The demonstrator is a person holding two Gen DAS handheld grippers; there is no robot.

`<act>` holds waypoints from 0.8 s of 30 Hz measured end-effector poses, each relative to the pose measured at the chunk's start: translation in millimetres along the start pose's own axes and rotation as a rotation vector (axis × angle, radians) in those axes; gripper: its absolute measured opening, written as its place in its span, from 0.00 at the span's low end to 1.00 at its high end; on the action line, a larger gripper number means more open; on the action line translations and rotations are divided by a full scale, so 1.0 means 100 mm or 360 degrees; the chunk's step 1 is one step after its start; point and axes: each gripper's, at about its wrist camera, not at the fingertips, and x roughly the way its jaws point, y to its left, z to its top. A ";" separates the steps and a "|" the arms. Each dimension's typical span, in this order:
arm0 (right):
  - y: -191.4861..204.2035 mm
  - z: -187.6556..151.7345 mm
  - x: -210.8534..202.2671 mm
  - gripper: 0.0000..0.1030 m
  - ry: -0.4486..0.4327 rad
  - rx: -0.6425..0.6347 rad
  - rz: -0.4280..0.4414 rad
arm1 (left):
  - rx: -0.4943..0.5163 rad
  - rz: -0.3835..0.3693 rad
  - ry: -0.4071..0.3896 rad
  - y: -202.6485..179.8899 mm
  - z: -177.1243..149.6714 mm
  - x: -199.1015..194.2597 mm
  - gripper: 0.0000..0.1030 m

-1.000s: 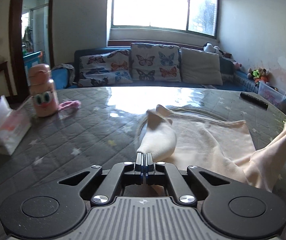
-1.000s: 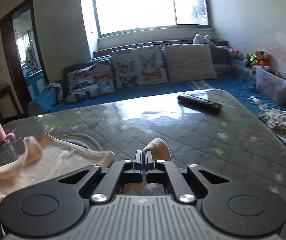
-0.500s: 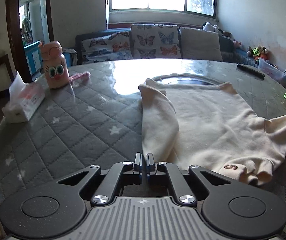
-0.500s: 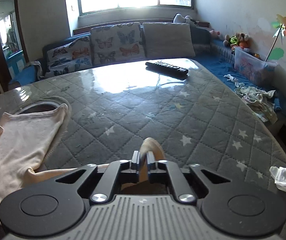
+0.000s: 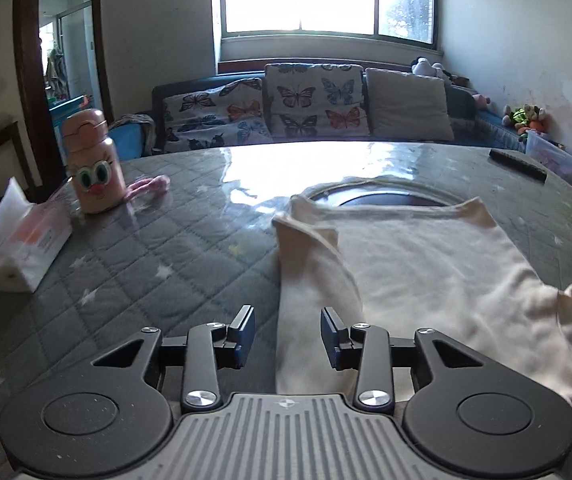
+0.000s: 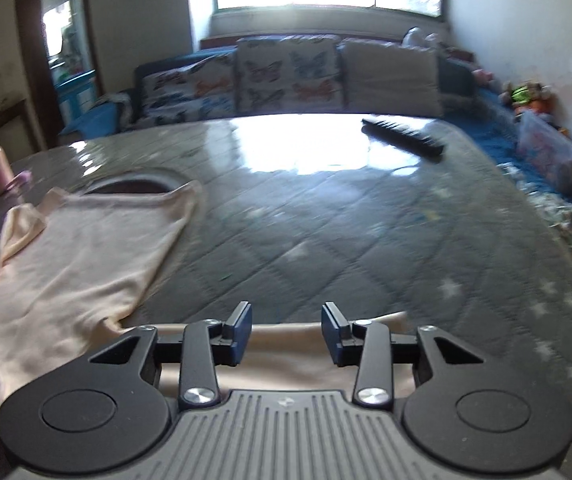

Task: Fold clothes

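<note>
Holding both spread apart, my left hand-held gripper (image 5: 287,334) and right hand-held gripper (image 6: 287,331) hover over the cream shirt (image 5: 425,264) on the counter (image 6: 325,220).

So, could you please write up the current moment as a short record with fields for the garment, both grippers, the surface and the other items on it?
garment: cream long-sleeved top, spread flat, left sleeve folded over the body
left gripper: open, over the folded sleeve
right gripper: open, sleeve cloth beneath it
surface: grey quilted star-print table cover
other items: pink cartoon-face bottle, white tissue pack, black remote control
</note>
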 end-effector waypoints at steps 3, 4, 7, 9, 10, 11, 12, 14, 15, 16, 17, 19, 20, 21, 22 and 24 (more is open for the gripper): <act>0.10 -0.05 0.09 0.38 0.0047 -0.0031 0.0049 | -0.0040 -0.0016 0.0017 0.02 0.07 0.13 0.43; 0.12 -0.06 0.11 0.39 0.0060 -0.0033 0.0055 | -0.0053 -0.0022 0.0023 0.03 0.09 0.18 0.44; 0.13 -0.09 0.19 0.39 0.0094 -0.0029 0.0068 | -0.0083 -0.0040 0.0034 0.04 0.17 0.30 0.47; 0.12 -0.11 0.23 0.40 0.0114 -0.0021 0.0072 | -0.0052 -0.0064 0.0010 -0.01 0.23 0.35 0.55; 0.12 -0.12 0.26 0.41 0.0123 -0.0017 0.0075 | -0.0047 -0.0070 0.0008 -0.03 0.27 0.40 0.58; 0.12 -0.12 0.27 0.43 0.0128 -0.0017 0.0077 | -0.0051 -0.0077 0.0012 -0.04 0.30 0.45 0.58; 0.12 -0.11 0.28 0.49 0.0129 -0.0020 0.0080 | -0.0073 -0.0086 0.0027 -0.03 0.33 0.51 0.60; 0.13 -0.11 0.29 0.52 0.0131 -0.0034 0.0086 | -0.0125 -0.0089 0.0057 0.00 0.38 0.65 0.60; 0.14 -0.11 0.29 0.53 0.0132 -0.0042 0.0089 | -0.0146 -0.0078 0.0068 0.02 0.39 0.71 0.60; 0.15 -0.11 0.29 0.53 0.0133 -0.0047 0.0091 | -0.0160 -0.0071 0.0076 0.02 0.39 0.76 0.60; 0.15 -0.10 0.30 0.54 0.0133 -0.0049 0.0092 | -0.0174 -0.0063 0.0084 0.03 0.39 0.81 0.60; 0.15 -0.10 0.30 0.54 0.0134 -0.0054 0.0095 | -0.0196 -0.0078 0.0103 0.06 0.37 0.88 0.52; 0.14 -0.10 0.30 0.55 0.0135 -0.0054 0.0098 | -0.0199 -0.0101 0.0116 0.07 0.36 0.90 0.43; 0.14 -0.10 0.31 0.55 0.0135 -0.0053 0.0100 | -0.0200 -0.0120 0.0129 0.07 0.35 0.92 0.23; 0.14 -0.10 0.31 0.55 0.0134 -0.0054 0.0100 | -0.0193 -0.0123 0.0135 0.08 0.34 0.94 0.14; 0.14 -0.09 0.32 0.55 0.0132 -0.0054 0.0100 | -0.0168 -0.0096 0.0102 0.09 0.32 0.90 0.08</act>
